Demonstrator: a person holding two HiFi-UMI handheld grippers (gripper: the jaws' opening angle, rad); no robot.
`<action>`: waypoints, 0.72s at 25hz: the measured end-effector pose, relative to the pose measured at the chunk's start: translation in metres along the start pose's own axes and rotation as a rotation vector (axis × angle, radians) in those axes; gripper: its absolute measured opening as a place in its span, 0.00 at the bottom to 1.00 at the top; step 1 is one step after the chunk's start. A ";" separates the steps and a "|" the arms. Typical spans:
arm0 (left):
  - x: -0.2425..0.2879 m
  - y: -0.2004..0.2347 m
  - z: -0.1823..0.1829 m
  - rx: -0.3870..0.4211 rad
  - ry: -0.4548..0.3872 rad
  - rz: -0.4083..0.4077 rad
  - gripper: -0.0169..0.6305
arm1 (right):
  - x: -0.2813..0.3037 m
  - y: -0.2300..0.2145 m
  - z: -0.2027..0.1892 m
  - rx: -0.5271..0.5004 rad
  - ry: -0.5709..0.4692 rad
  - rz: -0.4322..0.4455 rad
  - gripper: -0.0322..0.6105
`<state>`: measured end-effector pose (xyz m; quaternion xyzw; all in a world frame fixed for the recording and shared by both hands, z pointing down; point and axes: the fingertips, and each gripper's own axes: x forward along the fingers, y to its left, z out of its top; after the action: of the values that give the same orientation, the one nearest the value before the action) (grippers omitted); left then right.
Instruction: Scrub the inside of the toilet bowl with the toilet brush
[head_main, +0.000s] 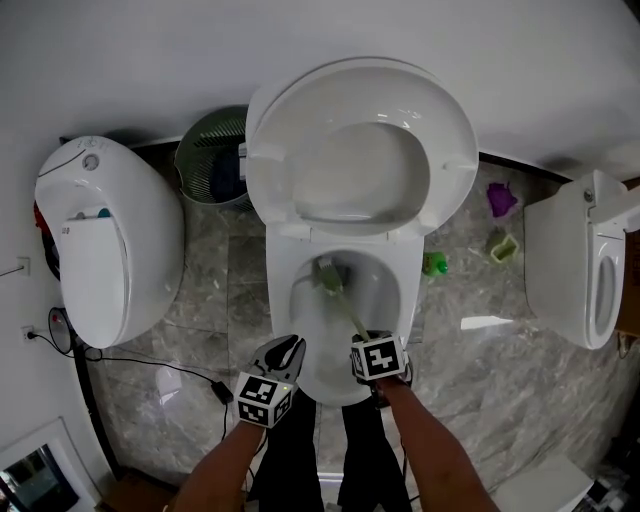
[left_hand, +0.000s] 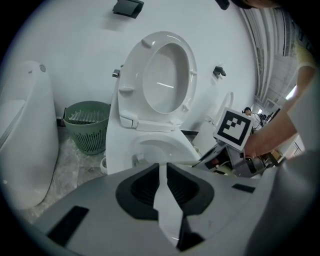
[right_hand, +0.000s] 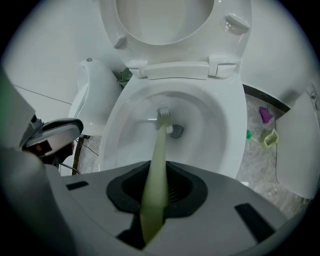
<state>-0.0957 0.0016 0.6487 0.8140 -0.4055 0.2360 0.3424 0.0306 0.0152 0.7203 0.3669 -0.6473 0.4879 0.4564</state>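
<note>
The white toilet bowl (head_main: 395, 300) stands mid-frame with seat and lid (head_main: 360, 150) raised against the wall. A pale green toilet brush (head_main: 330, 278) has its head low in the bowl near the drain (right_hand: 177, 131), and its handle (right_hand: 156, 170) runs back between the jaws of my right gripper (head_main: 368, 352), which is shut on it over the front rim. My left gripper (head_main: 284, 356) hovers beside the rim's front left. Its jaws (left_hand: 163, 167) stand almost together with nothing between them. The right gripper's marker cube (left_hand: 234, 127) shows in the left gripper view.
A green waste basket (head_main: 212, 160) sits left of the toilet at the wall. Other white toilets stand at the left (head_main: 100, 240) and right (head_main: 580, 260). Small purple (head_main: 502, 200) and green (head_main: 504, 246) items and a black cable (head_main: 150, 365) lie on the marble floor.
</note>
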 end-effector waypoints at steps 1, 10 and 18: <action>0.001 -0.002 0.000 0.003 0.001 -0.004 0.11 | 0.000 -0.004 0.001 0.007 -0.001 -0.010 0.17; 0.001 -0.006 -0.004 0.003 0.004 -0.009 0.11 | -0.010 -0.036 -0.009 0.049 0.012 -0.094 0.17; 0.002 -0.018 -0.003 0.035 0.011 -0.039 0.11 | -0.017 -0.041 -0.041 0.073 0.025 -0.125 0.17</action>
<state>-0.0804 0.0108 0.6460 0.8264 -0.3832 0.2411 0.3348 0.0832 0.0448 0.7209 0.4170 -0.5993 0.4860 0.4804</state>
